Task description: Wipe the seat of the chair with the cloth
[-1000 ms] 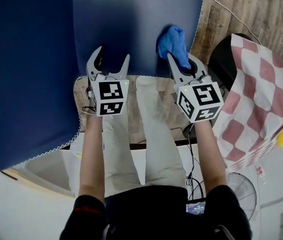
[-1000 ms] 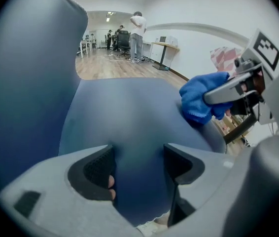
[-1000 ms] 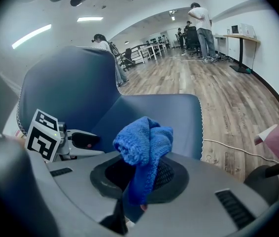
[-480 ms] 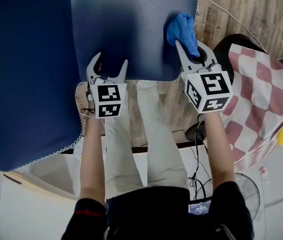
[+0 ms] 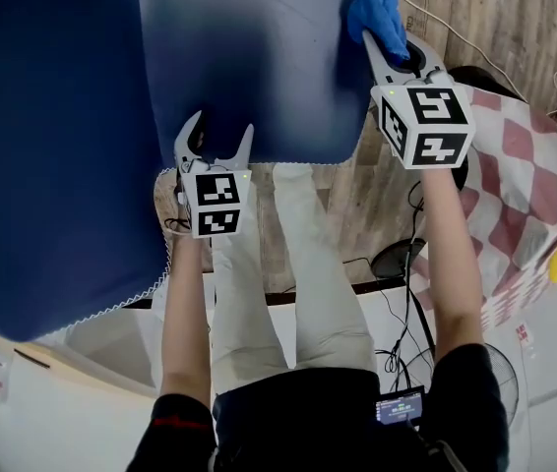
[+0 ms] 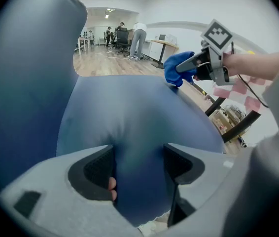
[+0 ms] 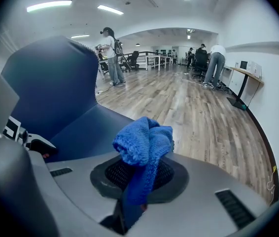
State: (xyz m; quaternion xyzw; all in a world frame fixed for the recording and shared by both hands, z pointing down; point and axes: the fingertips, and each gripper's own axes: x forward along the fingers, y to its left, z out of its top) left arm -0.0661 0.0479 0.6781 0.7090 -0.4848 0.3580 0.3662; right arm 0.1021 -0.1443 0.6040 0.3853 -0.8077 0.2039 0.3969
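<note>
The chair's dark blue seat point(image 5: 249, 67) fills the top middle of the head view, with its blue backrest point(image 5: 52, 146) at the left. My right gripper point(image 5: 381, 35) is shut on a bunched blue cloth point(image 5: 378, 13) at the seat's far right corner. In the right gripper view the cloth point(image 7: 144, 144) bulges out of the shut right gripper point(image 7: 138, 181), with the seat point(image 7: 87, 127) to its left. My left gripper point(image 5: 218, 134) is open over the seat's front edge. In the left gripper view the seat point(image 6: 129, 107) shows between the spread jaws of the left gripper point(image 6: 139, 164).
A red-and-white checked cloth point(image 5: 534, 185) lies to the right of the chair, over wooden floor point(image 5: 495, 18) with a thin cable. A black base point(image 5: 397, 259) stands by the person's legs. Several people point(image 7: 111, 53) and desks are far off in the room.
My right gripper has slid with the cloth away from me along the seat's right side to its far corner. The left gripper has stayed at the front edge.
</note>
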